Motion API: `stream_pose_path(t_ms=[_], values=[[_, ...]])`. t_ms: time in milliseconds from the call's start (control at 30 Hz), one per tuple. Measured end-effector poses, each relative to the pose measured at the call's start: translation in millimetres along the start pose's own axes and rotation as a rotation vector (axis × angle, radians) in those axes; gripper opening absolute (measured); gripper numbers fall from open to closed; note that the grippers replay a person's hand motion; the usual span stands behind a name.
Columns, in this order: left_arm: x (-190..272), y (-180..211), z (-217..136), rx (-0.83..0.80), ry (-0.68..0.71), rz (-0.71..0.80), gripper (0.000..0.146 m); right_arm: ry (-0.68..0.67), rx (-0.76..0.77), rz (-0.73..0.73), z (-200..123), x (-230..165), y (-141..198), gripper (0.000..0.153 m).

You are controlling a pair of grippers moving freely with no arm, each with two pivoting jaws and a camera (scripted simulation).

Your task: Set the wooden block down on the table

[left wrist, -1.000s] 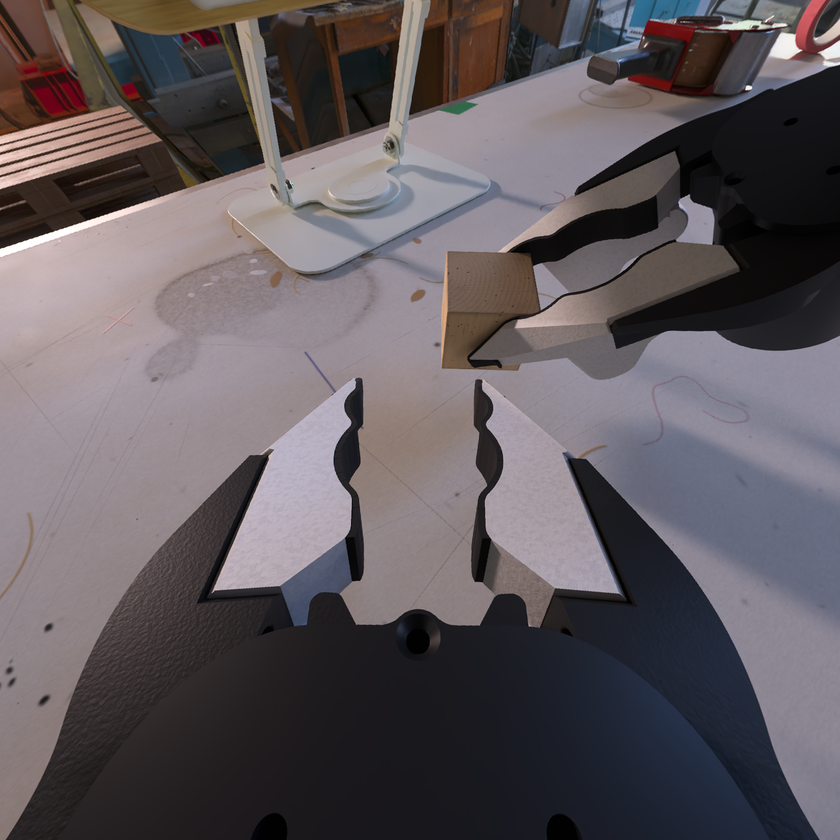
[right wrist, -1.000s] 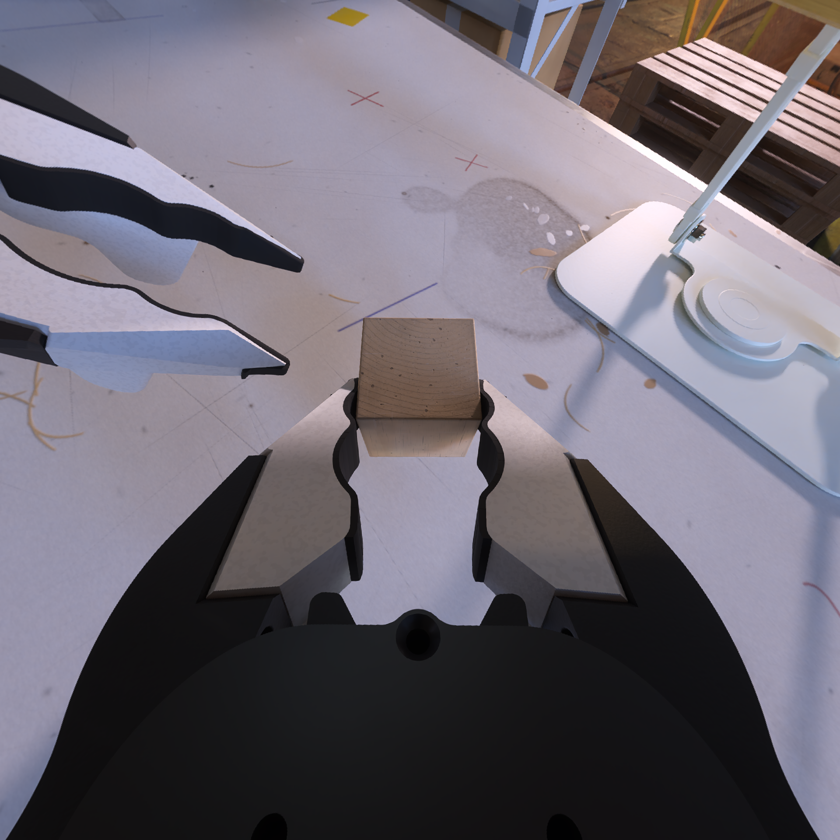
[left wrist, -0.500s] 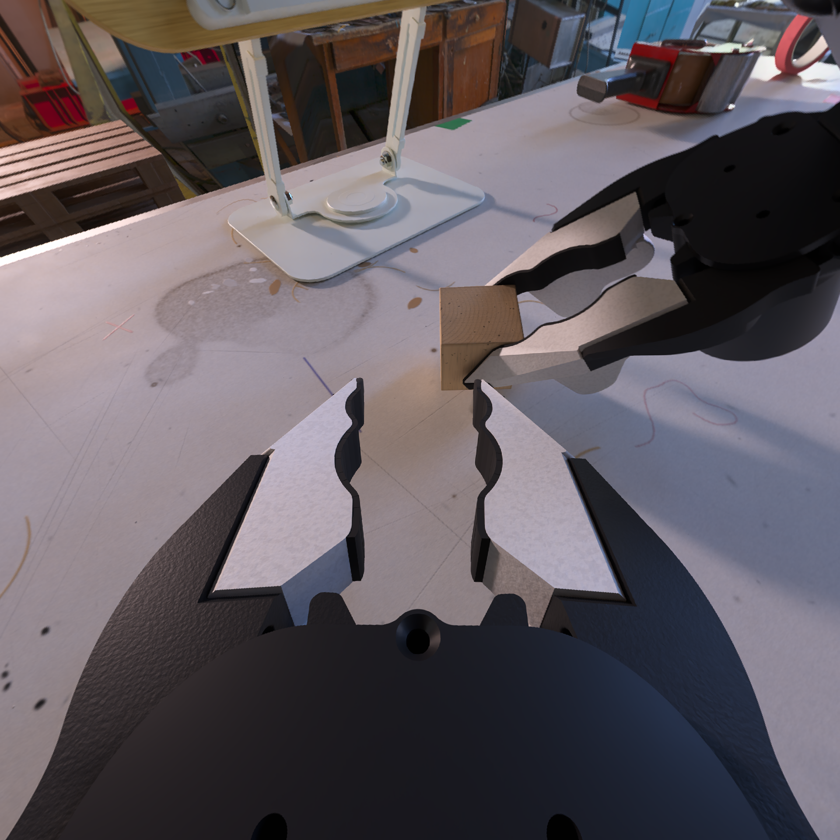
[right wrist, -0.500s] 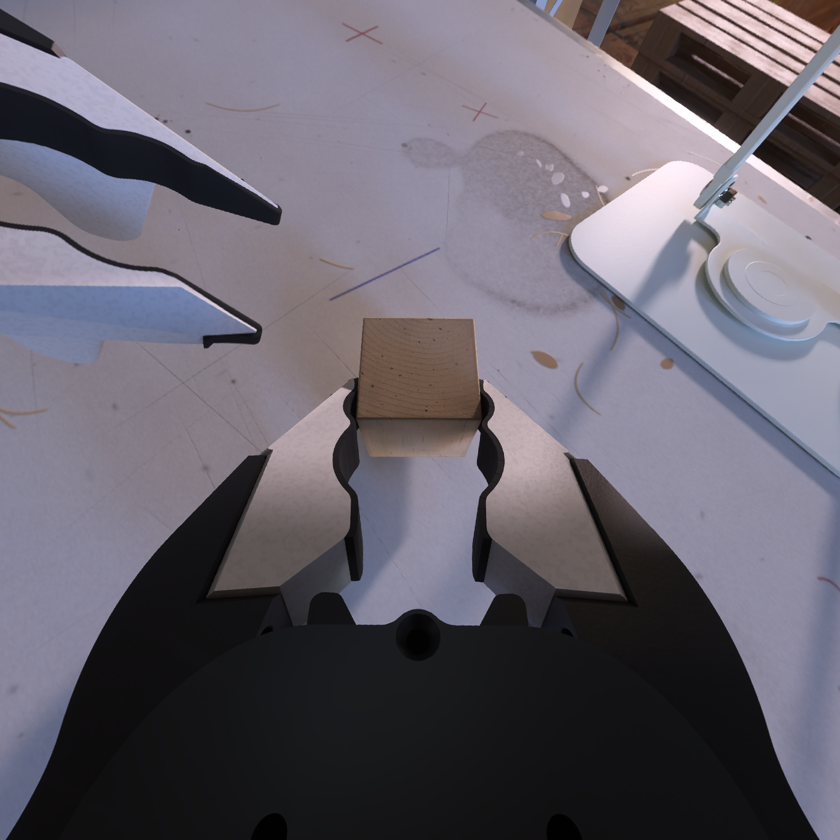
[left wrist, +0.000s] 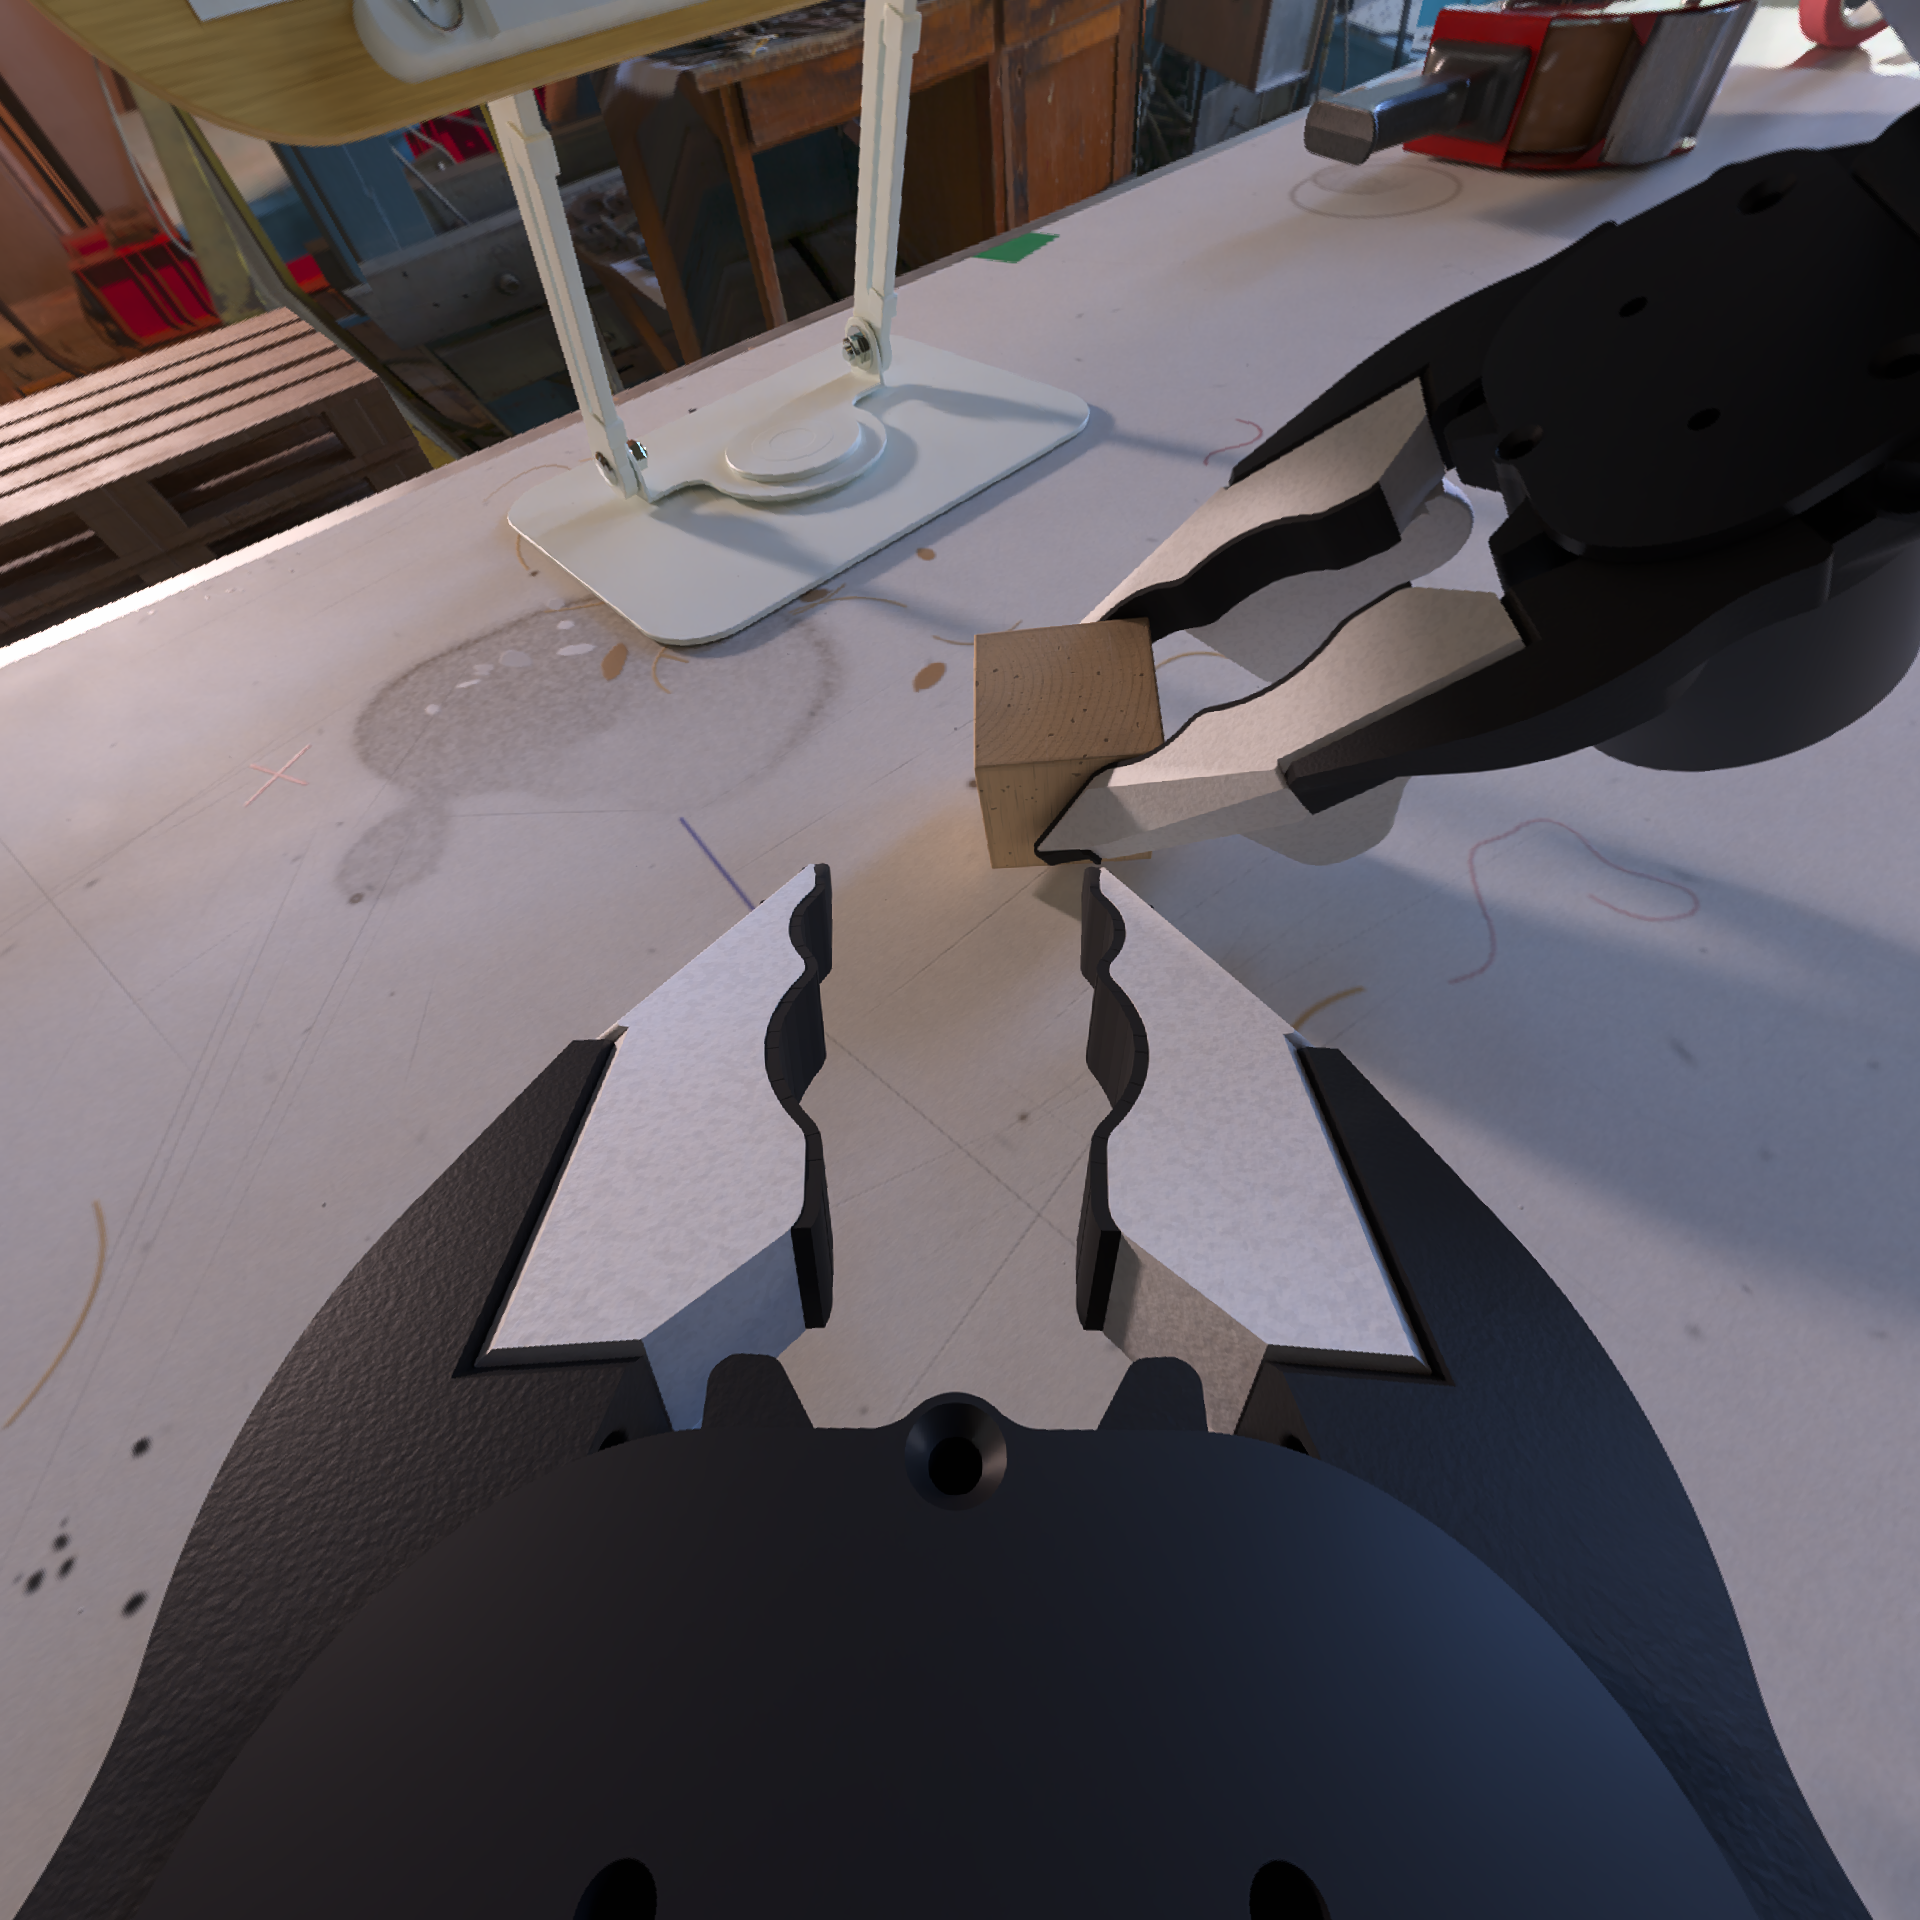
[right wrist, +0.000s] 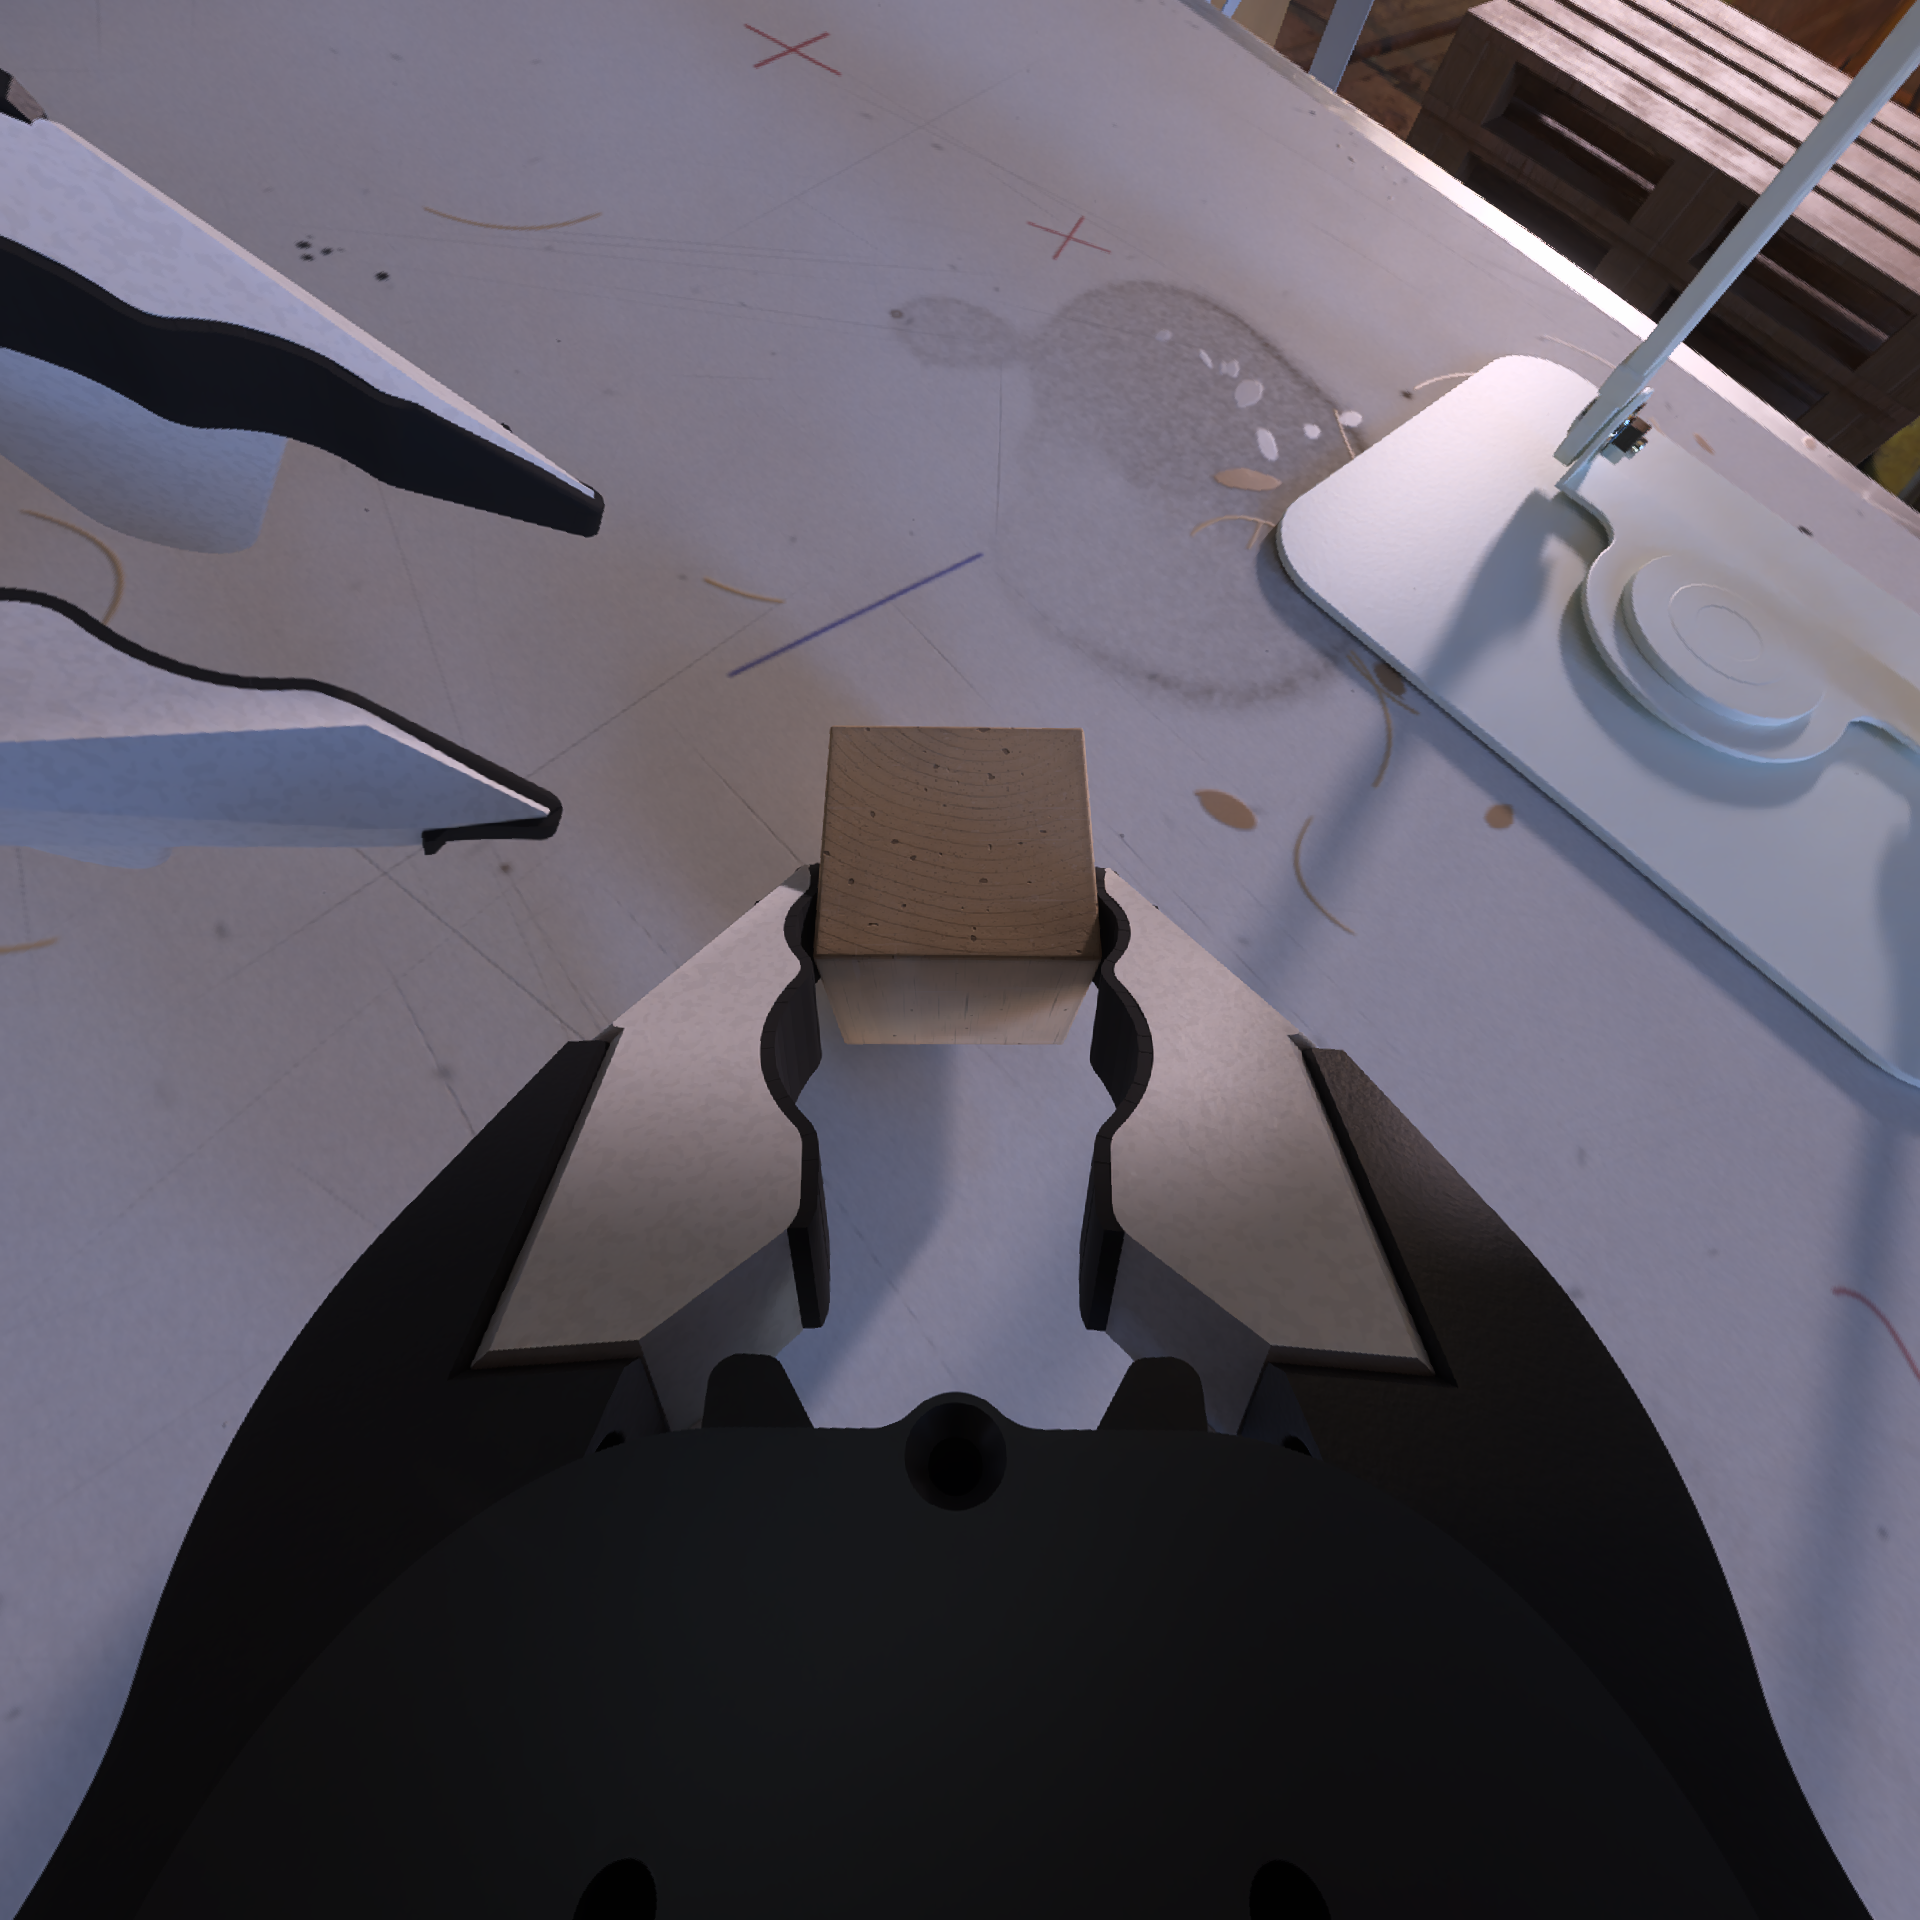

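scuffed white table (left wrist: 312, 987) carries a white stand base (left wrist: 810, 509); right gripper (right wrist: 956, 914) pinches the wooden block (right wrist: 956, 842) low at the tabletop, left gripper (left wrist: 956, 894) spread empty just beside.

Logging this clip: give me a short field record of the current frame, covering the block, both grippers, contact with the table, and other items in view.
block: wooden block, cube-shaped, upright
held by: right gripper, fingers closed on its two sides at the tips
block on table: at or just above the table; contact cannot be confirmed
left gripper: left gripper, open, holding nothing, tips near the block but apart from it
other items: white stand base beyond the block; red tape dispenser at the far edge
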State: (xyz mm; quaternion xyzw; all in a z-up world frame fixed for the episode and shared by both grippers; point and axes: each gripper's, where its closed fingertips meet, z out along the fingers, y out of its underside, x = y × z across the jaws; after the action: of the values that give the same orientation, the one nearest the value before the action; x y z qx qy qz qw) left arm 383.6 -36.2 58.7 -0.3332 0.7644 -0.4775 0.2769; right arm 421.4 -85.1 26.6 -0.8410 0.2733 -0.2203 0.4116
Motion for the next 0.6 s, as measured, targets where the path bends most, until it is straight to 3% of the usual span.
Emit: stream_pose_path(t_ms=[600], values=[[4.1, 2.9, 0.1, -0.019, 0.02, -0.004, 0.049, -0.025, -0.017, -0.014, 0.8, -3.4, 2.4, 0.05]])
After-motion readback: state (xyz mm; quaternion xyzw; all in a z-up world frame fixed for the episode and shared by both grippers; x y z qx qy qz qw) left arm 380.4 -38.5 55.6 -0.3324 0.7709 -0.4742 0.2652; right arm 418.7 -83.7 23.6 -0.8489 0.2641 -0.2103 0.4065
